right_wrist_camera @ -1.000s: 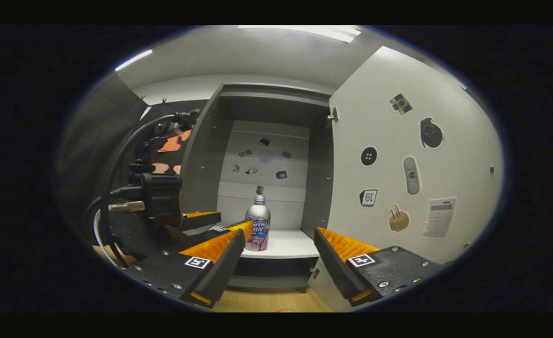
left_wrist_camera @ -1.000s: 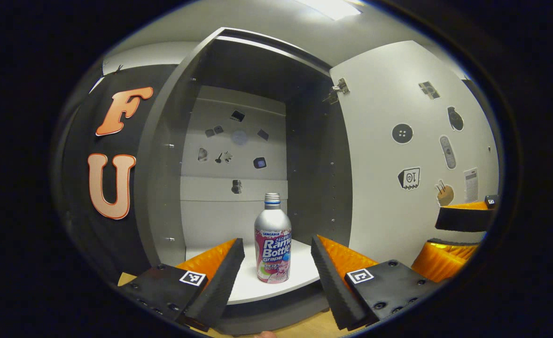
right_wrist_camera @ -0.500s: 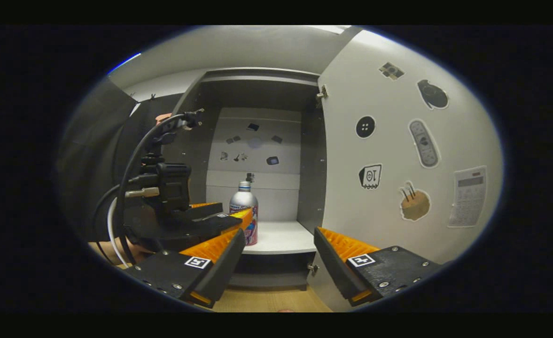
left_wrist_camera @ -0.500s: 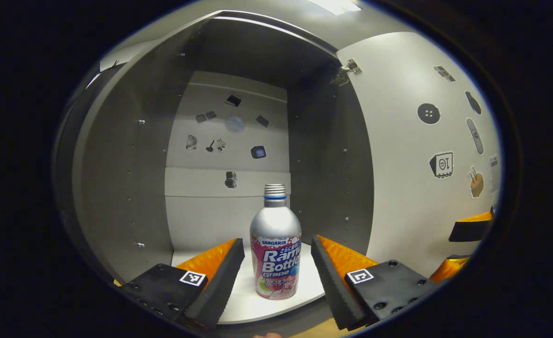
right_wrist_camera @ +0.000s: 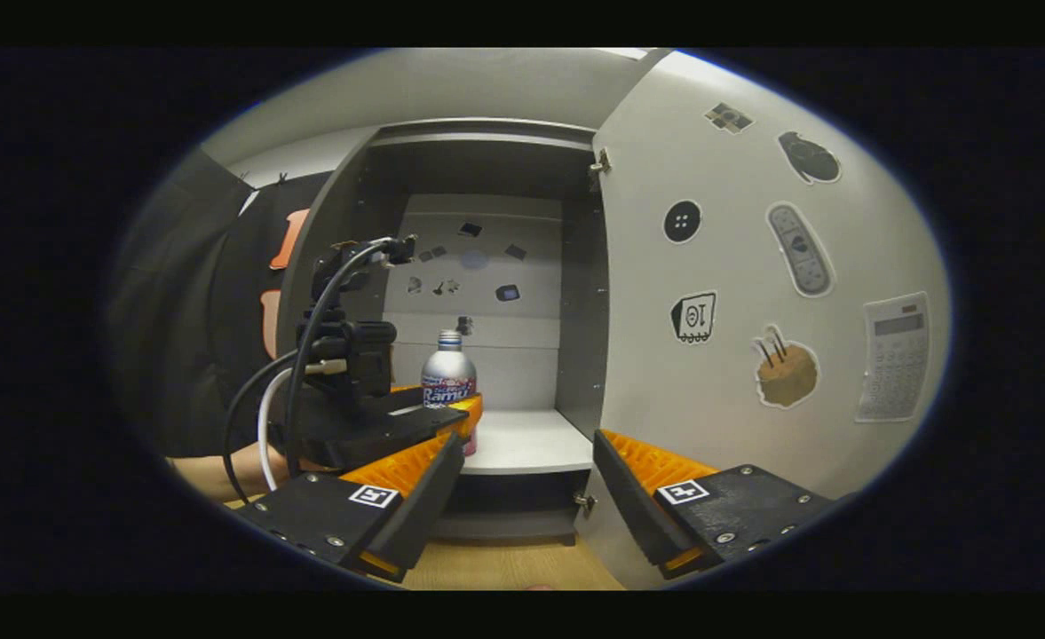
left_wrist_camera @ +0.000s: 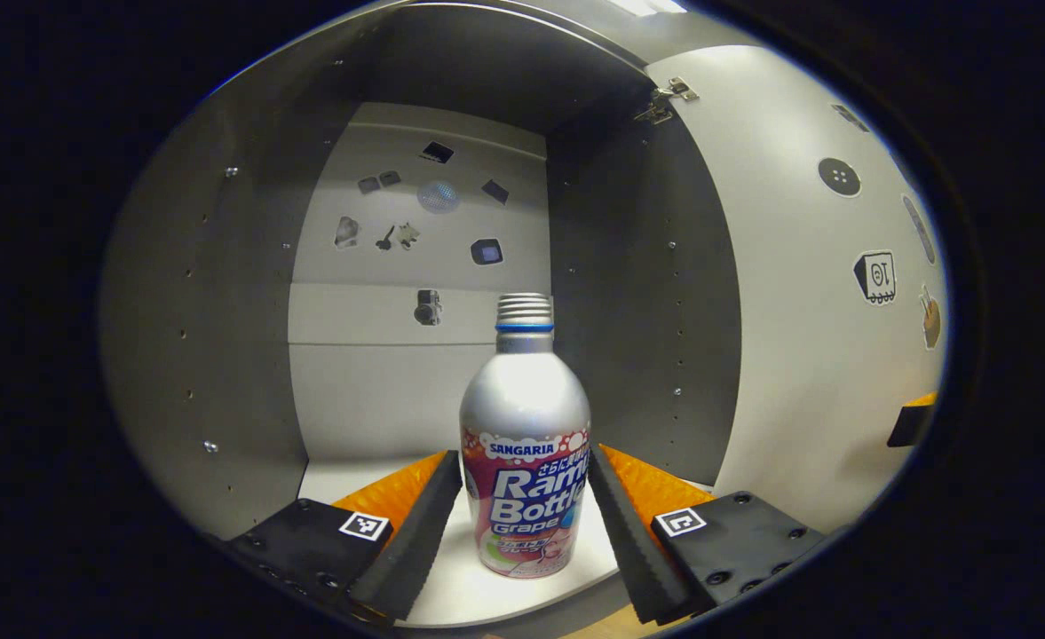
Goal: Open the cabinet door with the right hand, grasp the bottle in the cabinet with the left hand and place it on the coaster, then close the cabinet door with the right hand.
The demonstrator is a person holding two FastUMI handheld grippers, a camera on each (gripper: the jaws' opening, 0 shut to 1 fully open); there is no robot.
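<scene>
The cabinet [right_wrist_camera: 486, 160] is the biggest thing here, a grey box with a pale back panel and one white shelf [left_wrist_camera: 486, 577], and its single door [right_wrist_camera: 753, 266] hangs swung wide open on the right, hinged at the cabinet's right edge, its inner face carrying several stickers. A handful of smaller stickers [left_wrist_camera: 433, 186] dot the back panel too. One bottle [left_wrist_camera: 525, 444] stands upright near the front edge of the shelf, a silver metal body with a rounded shoulder, a threaded neck ringed in blue, and a pink and white printed label round its lower half. The left gripper [left_wrist_camera: 522, 497] has its two orange-and-black fingers reaching in on either side of the bottle's label, spread about the bottle's width; the foam pads sit right at its sides, but whether they press on it cannot be told. In the right gripper view the same left gripper [right_wrist_camera: 398, 417] shows from behind at the left, cables looping off it, with the bottle [right_wrist_camera: 448, 382] just past its fingers. The right gripper [right_wrist_camera: 526, 470] is wide open and holds nothing, hanging back in front of the cabinet near the door's lower corner, above a strip of wooden tabletop [right_wrist_camera: 504, 568].
</scene>
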